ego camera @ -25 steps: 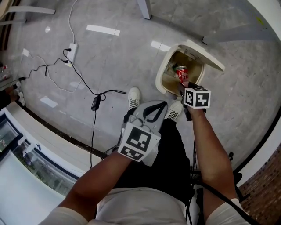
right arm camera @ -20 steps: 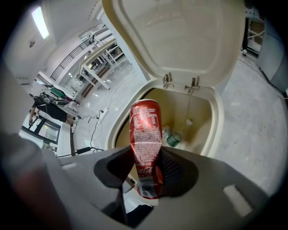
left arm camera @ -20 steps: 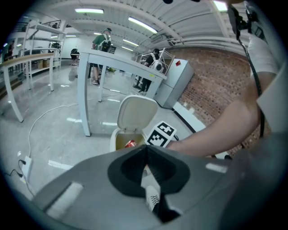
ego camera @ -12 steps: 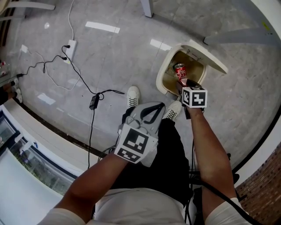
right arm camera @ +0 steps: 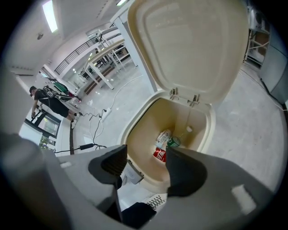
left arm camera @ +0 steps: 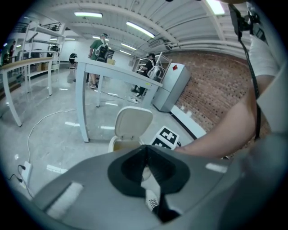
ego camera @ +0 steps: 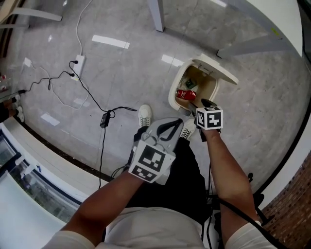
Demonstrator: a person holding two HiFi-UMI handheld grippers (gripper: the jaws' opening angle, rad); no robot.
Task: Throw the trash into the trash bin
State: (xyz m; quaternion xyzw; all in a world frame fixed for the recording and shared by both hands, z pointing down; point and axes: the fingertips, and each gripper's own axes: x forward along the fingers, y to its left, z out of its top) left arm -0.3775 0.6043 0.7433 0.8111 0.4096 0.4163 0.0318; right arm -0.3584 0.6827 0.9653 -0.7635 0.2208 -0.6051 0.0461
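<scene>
The cream trash bin [ego camera: 176, 86] stands on the floor with its lid [right arm camera: 189, 45] flipped up. A red can [ego camera: 185, 94] lies on its side inside, seen from above as the red can [right arm camera: 160, 155] beside a green can [right arm camera: 173, 142] and a pale packet [right arm camera: 163, 137]. My right gripper [ego camera: 198, 104] hangs over the bin's near rim [right arm camera: 135, 134]. Its jaws have just been opening and now stand wide, with nothing between them [right arm camera: 145, 161]. My left gripper [ego camera: 175, 120] is held lower left over my legs, its jaws meeting at the tips with nothing held [left arm camera: 146, 148].
Black cables, a power strip [ego camera: 77, 62] and an adapter [ego camera: 104, 119] lie on the grey floor to the left. A table leg [ego camera: 156, 12] stands beyond the bin. My white shoes [ego camera: 144, 115] are just short of it. People stand far off by tables [left arm camera: 96, 47].
The red can was upright between the right gripper's jaws over the bin; now it has left them and lies inside. The right jaws have spread. The left gripper has stayed put.
</scene>
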